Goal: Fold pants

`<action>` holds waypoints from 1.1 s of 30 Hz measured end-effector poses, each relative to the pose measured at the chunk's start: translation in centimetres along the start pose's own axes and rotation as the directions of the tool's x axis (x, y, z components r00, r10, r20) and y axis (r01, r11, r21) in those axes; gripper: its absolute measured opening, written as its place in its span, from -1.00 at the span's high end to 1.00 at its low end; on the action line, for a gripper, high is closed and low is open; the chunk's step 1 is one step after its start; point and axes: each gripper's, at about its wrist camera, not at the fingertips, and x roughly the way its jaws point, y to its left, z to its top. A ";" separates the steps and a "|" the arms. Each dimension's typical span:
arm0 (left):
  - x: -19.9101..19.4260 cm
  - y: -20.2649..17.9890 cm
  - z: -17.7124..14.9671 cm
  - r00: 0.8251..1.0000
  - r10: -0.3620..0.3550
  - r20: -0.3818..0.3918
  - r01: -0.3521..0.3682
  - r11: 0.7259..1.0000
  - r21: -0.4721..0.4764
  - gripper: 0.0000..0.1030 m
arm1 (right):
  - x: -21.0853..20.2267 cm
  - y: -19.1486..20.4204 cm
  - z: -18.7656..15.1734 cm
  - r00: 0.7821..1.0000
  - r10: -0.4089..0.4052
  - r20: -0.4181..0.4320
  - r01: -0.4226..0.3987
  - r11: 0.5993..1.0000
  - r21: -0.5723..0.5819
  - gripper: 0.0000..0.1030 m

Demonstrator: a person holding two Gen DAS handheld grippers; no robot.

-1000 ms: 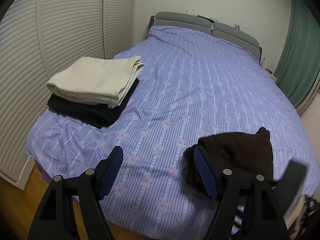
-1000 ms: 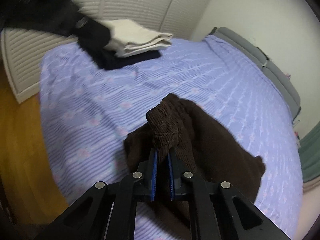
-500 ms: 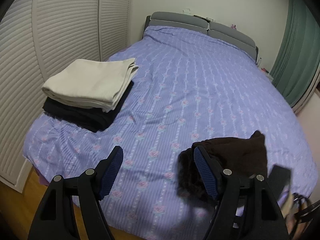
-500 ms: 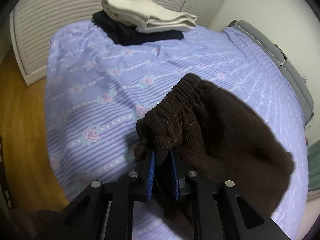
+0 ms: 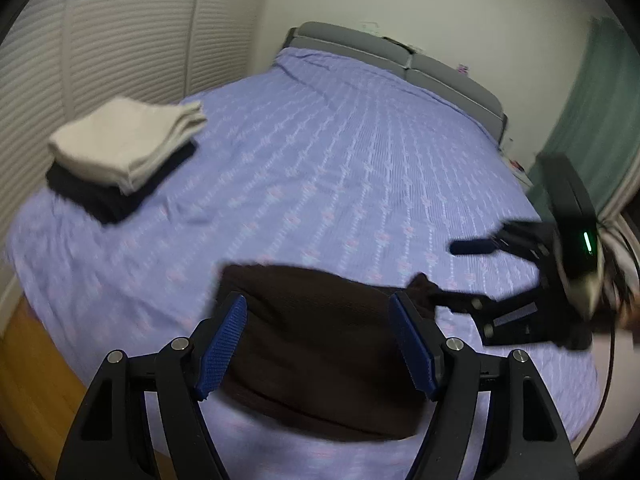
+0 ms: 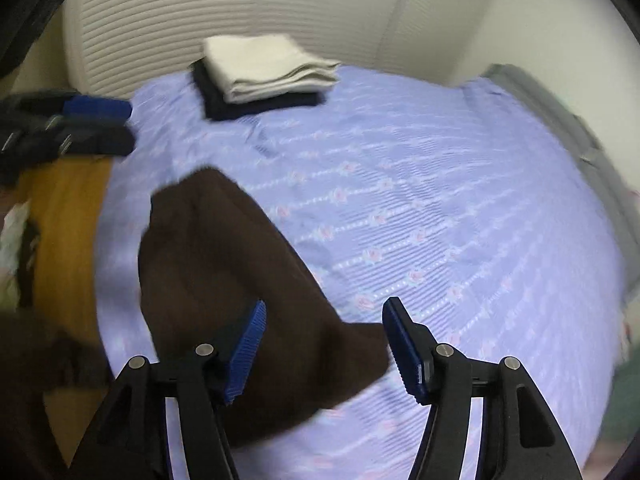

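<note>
Dark brown corduroy pants (image 5: 320, 344) lie in a loose heap on the near edge of the purple bedspread (image 5: 340, 168). My left gripper (image 5: 320, 346) is open and empty, hovering just above the pants. My right gripper (image 6: 324, 352) is open and empty over one end of the pants (image 6: 224, 264). In the left wrist view the right gripper (image 5: 452, 276) shows at the right, its fingers spread by the pants' far end. In the right wrist view the left gripper's fingers (image 6: 96, 108) show at the far left.
A folded cream garment (image 5: 124, 144) on a folded black one (image 5: 104, 200) sits at the bed's left side by the louvred closet doors (image 5: 100, 40). Grey headboard (image 5: 400, 56) at the far end, green curtain (image 5: 592, 120) at right, wooden floor (image 6: 68, 216) below the bed edge.
My right gripper has opened and let go of the pants' waistband; the pants dropped onto the bed. My left gripper moved right, over the pants. Both views are motion-blurred.
</note>
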 end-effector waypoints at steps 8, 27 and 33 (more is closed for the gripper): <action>4.6 -7.5 -5.9 0.996 0.087 -0.008 -0.087 0.988 -0.126 -0.41 | 5.3 -5.1 -0.6 0.895 0.407 -0.184 -0.447 0.831 -0.332 -0.18; 11.3 -7.2 -10.8 0.962 0.264 -0.075 -0.274 0.940 -0.204 -0.40 | 15.7 -4.7 -0.5 0.774 0.535 -0.338 -0.627 0.721 -0.295 0.79; 6.7 -6.4 -9.1 0.968 0.245 -0.052 -0.251 0.946 -0.207 -0.48 | 12.1 -7.6 -1.3 0.868 0.488 -0.092 -0.497 0.855 -0.147 -0.31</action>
